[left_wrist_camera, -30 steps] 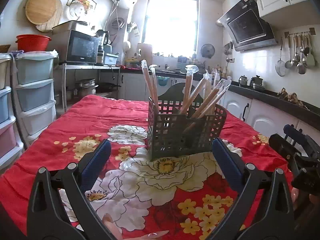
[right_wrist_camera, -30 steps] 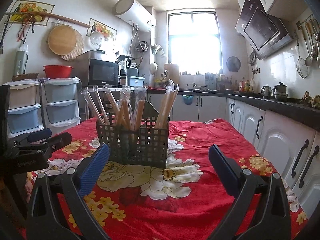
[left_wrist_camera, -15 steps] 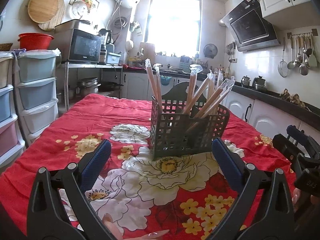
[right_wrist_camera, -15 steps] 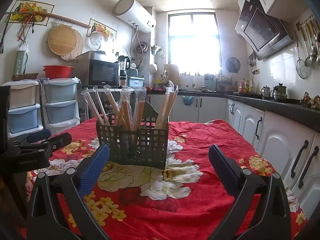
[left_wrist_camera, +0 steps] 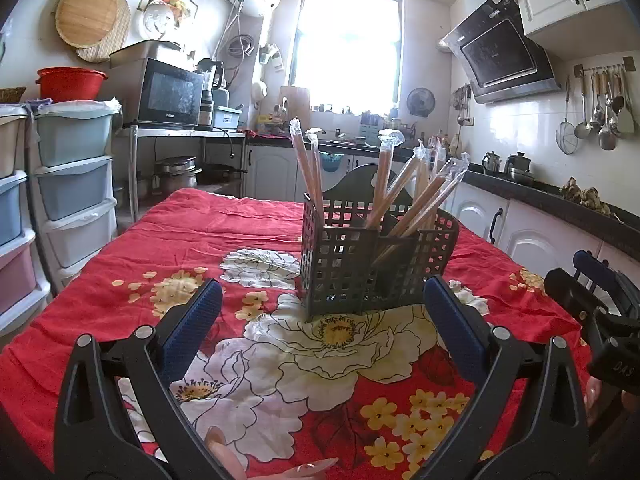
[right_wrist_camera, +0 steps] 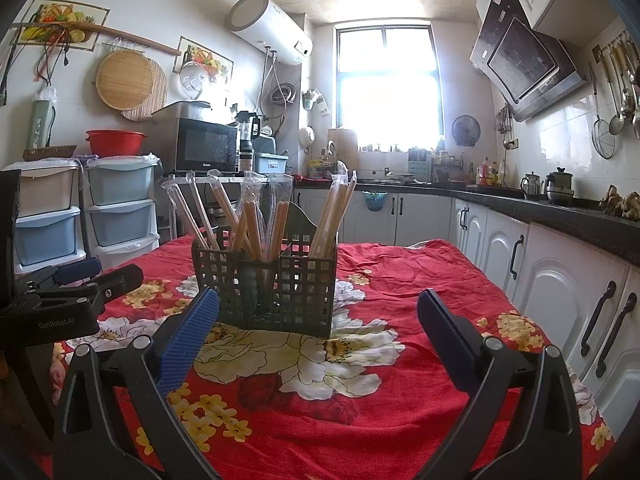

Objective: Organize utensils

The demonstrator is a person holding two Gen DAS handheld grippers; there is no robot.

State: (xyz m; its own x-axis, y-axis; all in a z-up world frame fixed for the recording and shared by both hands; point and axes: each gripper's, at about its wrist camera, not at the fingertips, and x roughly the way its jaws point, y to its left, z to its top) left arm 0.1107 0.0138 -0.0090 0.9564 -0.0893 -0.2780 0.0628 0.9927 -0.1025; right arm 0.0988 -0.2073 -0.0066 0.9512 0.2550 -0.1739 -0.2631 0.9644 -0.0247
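Note:
A dark lattice utensil basket [left_wrist_camera: 372,268] [right_wrist_camera: 276,284] stands upright on the red flowered tablecloth [left_wrist_camera: 240,240] [right_wrist_camera: 392,276]. Several plastic-wrapped chopstick pairs [left_wrist_camera: 404,188] [right_wrist_camera: 260,216] lean out of its compartments. My left gripper [left_wrist_camera: 322,300] is open, nothing between its blue pads, a little short of the basket. My right gripper [right_wrist_camera: 318,310] is open too, with the basket ahead and slightly left. Each gripper shows at the edge of the other's view: the right one [left_wrist_camera: 592,280] at far right, the left one [right_wrist_camera: 76,276] at far left.
Plastic drawer towers [left_wrist_camera: 72,184] stand left of the table. White cabinets under a dark counter [right_wrist_camera: 560,220] run along the right. A microwave [left_wrist_camera: 168,94] sits on a rack behind. A fingertip [left_wrist_camera: 224,444] shows at the bottom edge of the left wrist view.
The left wrist view has risen and drifted slightly, so the basket sits a little further right in it. The right gripper has barely moved. Both stay open.

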